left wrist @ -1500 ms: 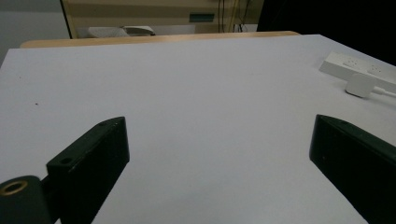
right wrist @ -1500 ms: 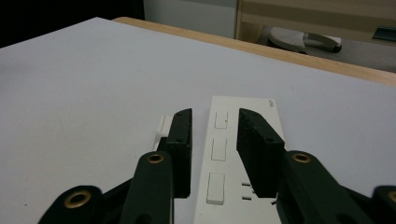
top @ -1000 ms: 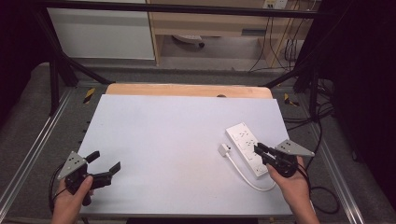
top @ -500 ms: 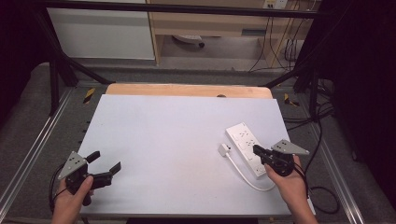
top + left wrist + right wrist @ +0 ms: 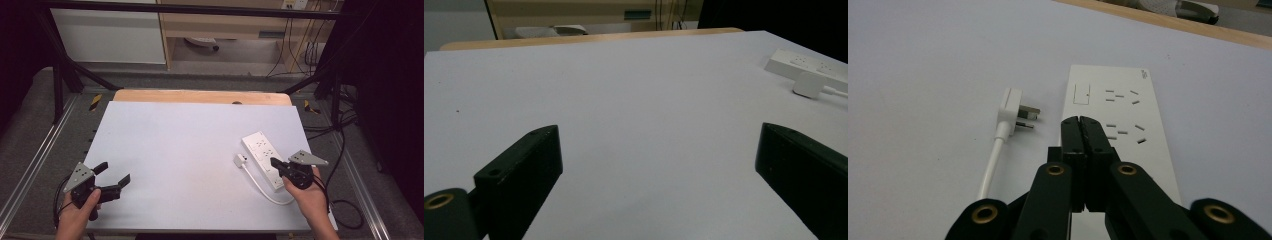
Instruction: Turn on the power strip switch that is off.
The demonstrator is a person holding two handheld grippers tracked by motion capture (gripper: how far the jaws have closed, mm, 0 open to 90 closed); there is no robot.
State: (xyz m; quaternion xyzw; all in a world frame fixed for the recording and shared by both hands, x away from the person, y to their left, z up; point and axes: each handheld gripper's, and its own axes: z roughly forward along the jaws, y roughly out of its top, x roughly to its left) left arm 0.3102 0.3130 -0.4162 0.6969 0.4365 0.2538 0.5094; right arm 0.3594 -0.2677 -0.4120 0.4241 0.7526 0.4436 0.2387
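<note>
A white power strip [image 5: 261, 154] lies flat at the table's right side, its sockets facing up [image 5: 1118, 100]. Its white plug [image 5: 240, 160] rests unplugged just left of it, pins toward the strip [image 5: 1013, 107], and the cable [image 5: 264, 190] loops back along the front. My right gripper [image 5: 274, 163] hovers over the strip's near end; its jaws have just been closing and now meet [image 5: 1081, 122] with nothing between them. My left gripper [image 5: 114, 173] sits at the front left, jaws wide apart [image 5: 659, 150] over bare tabletop.
The white tabletop [image 5: 190, 135] has a wooden strip [image 5: 200, 96] along its far edge. Metal frame rails [image 5: 30, 165] run down both sides. From the left gripper view the strip [image 5: 809, 64] and plug [image 5: 808, 84] lie far off to the right.
The right gripper's jaws have drawn together above the strip's near end. The left gripper has stayed where it was, still wide.
</note>
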